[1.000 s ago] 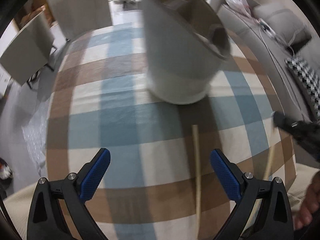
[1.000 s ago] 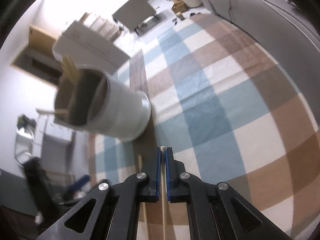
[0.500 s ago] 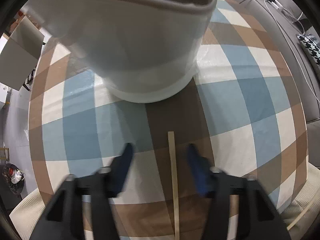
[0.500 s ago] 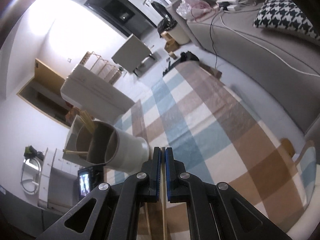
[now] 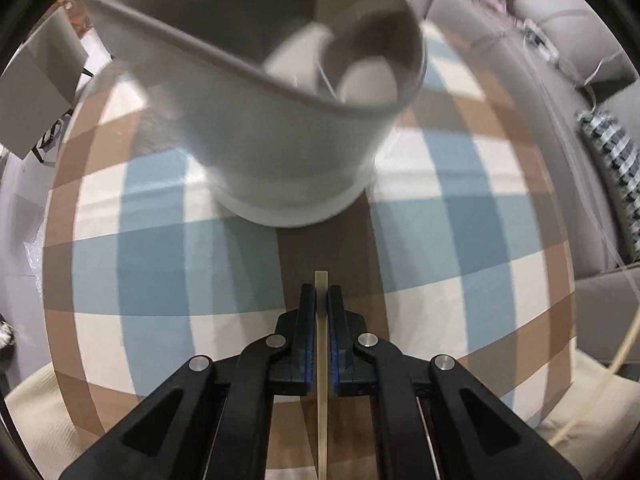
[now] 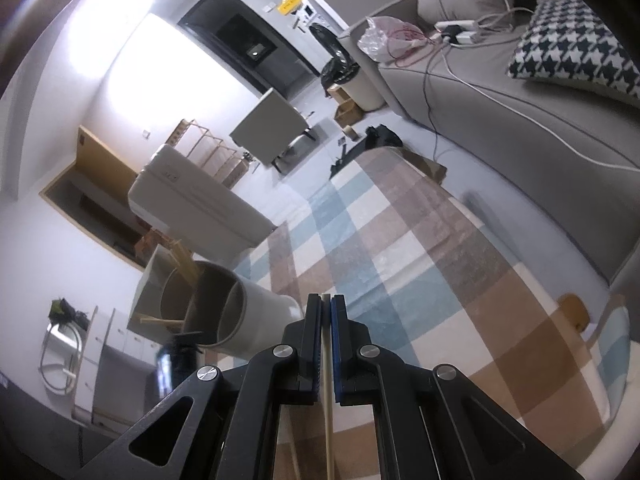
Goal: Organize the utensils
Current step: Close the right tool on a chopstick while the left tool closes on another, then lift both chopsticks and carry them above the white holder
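Left tool [image 5: 321, 300]: clenched on a pale wooden chopstick [image 5: 321, 380], jaws just drawn shut, stick running lengthwise between the blue pads with its tip showing just past them; pointed steeply down over the checked cloth [image 5: 168, 248] of the worktop. White utensil holder [image 5: 288, 152]: upright on the cloth, near and beyond the stick's tip, blurred, divided inside. Right tool [image 6: 326, 312]: clenched on a second chopstick [image 6: 329, 408], raised above the worktop, aimed across the room. Same holder [image 6: 256, 312] to that tool's left, compartments open, wooden sticks [image 6: 182, 264] standing in the far one. Grey sofa [image 6: 520, 128] with houndstooth cushion [image 6: 576, 52] beyond the worktop.
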A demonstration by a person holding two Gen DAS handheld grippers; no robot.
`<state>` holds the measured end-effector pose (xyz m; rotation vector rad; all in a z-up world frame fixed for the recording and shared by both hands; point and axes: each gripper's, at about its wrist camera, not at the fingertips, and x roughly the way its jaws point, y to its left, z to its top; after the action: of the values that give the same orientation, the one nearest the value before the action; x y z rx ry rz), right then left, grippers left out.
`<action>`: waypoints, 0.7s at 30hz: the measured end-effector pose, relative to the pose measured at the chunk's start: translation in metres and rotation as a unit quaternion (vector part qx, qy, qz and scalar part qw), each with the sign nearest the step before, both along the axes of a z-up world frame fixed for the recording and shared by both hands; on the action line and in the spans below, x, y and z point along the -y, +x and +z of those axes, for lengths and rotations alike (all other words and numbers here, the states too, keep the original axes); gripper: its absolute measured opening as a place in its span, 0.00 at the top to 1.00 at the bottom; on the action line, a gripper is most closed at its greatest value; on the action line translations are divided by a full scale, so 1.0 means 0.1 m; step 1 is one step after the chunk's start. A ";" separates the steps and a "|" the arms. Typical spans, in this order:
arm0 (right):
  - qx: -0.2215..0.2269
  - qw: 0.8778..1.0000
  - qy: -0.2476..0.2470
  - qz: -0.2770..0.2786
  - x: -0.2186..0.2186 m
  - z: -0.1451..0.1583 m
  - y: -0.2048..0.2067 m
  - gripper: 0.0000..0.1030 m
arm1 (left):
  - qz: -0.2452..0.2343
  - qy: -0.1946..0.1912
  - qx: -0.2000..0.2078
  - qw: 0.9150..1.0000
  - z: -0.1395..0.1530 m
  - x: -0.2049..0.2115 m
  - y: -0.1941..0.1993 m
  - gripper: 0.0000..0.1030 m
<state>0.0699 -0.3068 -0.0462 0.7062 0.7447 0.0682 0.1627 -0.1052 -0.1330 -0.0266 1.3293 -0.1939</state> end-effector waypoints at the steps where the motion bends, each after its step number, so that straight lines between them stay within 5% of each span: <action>1: 0.004 1.000 -0.005 0.004 -0.02 0.02 -0.01 0.96 | 0.007 -0.009 0.014 1.000 0.08 -0.05 -0.06 0.98; 6: 0.042 0.997 -0.055 0.023 -0.23 0.20 -0.12 0.96 | 0.017 -0.055 0.078 0.995 0.47 -0.29 -0.38 0.98; 21: 0.079 0.988 -0.119 0.055 -0.61 0.49 -0.48 0.96 | 0.007 -0.107 0.158 0.982 1.07 -0.32 -0.59 0.99</action>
<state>0.0218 -0.2455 0.0024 0.4273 0.6258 0.1319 0.1038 -0.0733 -0.0262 -0.1796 0.9874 -0.3150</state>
